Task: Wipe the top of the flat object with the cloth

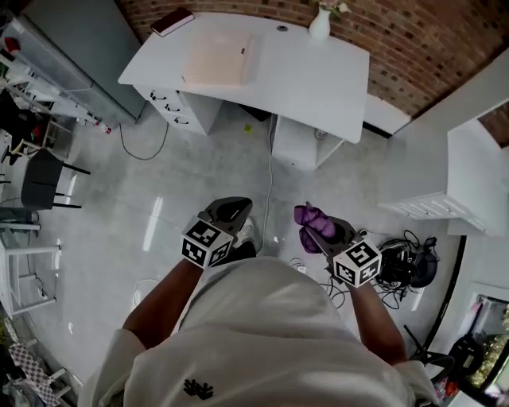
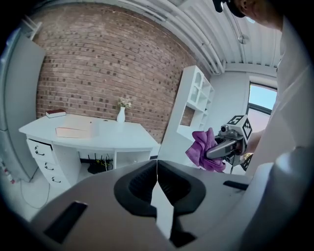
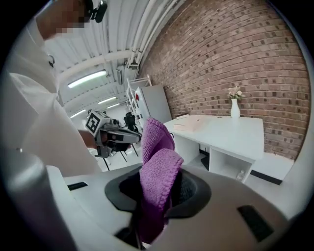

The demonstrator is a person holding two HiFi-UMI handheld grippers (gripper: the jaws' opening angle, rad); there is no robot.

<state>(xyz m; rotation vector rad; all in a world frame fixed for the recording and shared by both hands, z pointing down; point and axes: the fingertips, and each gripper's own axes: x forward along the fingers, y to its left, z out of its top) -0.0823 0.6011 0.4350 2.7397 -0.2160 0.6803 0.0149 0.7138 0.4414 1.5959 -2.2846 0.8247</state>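
Note:
A pale pink flat object (image 1: 218,58) (image 2: 74,131) (image 3: 189,124) lies on the white desk (image 1: 302,87), far ahead of me. My right gripper (image 1: 316,226) (image 3: 156,193) is shut on a purple cloth (image 1: 310,226) (image 3: 157,171) (image 2: 206,149), which bunches up out of its jaws. My left gripper (image 1: 227,213) (image 2: 157,188) is shut with nothing in it. Both grippers hang over the floor, close to my body and well short of the desk.
On the desk stand a white vase with flowers (image 1: 320,22) (image 2: 121,113) and a dark red book (image 1: 172,21) (image 2: 55,113). White shelving (image 1: 453,191) stands at the right, cables and gear (image 1: 402,266) lie on the floor, a black chair (image 1: 44,179) sits at the left.

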